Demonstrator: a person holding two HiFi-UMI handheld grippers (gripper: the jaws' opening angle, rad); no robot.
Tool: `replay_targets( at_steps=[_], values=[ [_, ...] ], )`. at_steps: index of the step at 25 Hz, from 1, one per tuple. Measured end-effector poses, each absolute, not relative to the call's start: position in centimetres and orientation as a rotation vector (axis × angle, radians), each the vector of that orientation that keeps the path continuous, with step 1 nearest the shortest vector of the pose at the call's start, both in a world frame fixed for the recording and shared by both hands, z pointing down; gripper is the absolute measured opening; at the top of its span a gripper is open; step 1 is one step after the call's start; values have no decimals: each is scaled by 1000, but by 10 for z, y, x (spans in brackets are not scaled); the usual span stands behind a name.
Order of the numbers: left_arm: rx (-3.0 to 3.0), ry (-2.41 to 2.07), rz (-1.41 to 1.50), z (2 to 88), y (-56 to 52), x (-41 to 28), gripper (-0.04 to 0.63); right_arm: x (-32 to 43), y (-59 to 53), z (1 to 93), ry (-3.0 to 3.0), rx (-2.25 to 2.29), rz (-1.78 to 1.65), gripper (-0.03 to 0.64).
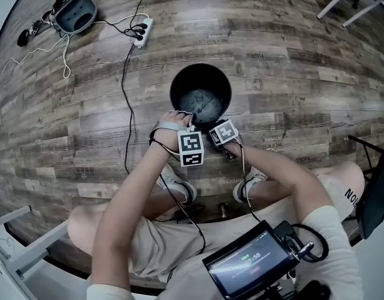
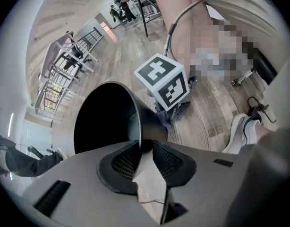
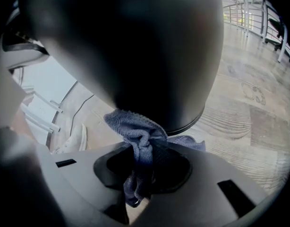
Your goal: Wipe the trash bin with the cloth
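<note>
Down on the plank floor (image 1: 292,74), the black bin (image 1: 179,83) stands upright just beyond the seated person's shoes (image 1: 177,184). The left gripper (image 1: 181,114) reaches to the bin's near-left rim. In the left gripper view its jaws (image 2: 142,148) are closed on that rim, one pad inside the wall and one outside, with the dark mouth of the bin (image 2: 105,119) opening to the left. The right gripper's marker cube (image 2: 163,82) shows just beyond, close against the bin's outer wall, with a bit of blue-grey cloth (image 2: 166,118) under it.

The right gripper (image 1: 212,125) sits at the near side of the bin, just right of the left one. In its own view the jaws (image 3: 145,148) are clamped on the bunched cloth (image 3: 135,129), and the free end of the cloth is pressed against the bin's curved outer wall (image 3: 135,46), near its bottom edge.

Far left on the floor lies a white power strip (image 1: 142,31) with a black cable (image 1: 124,92) running toward the person. A lit screen (image 1: 251,264) is at the near edge of the head view.
</note>
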State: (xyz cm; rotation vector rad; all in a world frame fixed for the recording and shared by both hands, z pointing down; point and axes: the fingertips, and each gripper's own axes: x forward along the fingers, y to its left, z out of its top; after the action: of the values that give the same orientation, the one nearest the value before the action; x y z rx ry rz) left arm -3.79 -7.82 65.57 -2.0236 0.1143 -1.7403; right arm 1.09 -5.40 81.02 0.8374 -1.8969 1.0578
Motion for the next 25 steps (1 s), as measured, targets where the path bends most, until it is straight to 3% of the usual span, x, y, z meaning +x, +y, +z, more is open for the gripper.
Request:
replay_targets(
  at_steps=[15,25],
  values=[
    [-2293,474,-1761,646,-72,6,96,54,-37,667,-2025,759,1163,80],
    [-2331,246,-1759,640,-53,-7,89,40,-22,627,-2135,693,1161,80]
  ],
)
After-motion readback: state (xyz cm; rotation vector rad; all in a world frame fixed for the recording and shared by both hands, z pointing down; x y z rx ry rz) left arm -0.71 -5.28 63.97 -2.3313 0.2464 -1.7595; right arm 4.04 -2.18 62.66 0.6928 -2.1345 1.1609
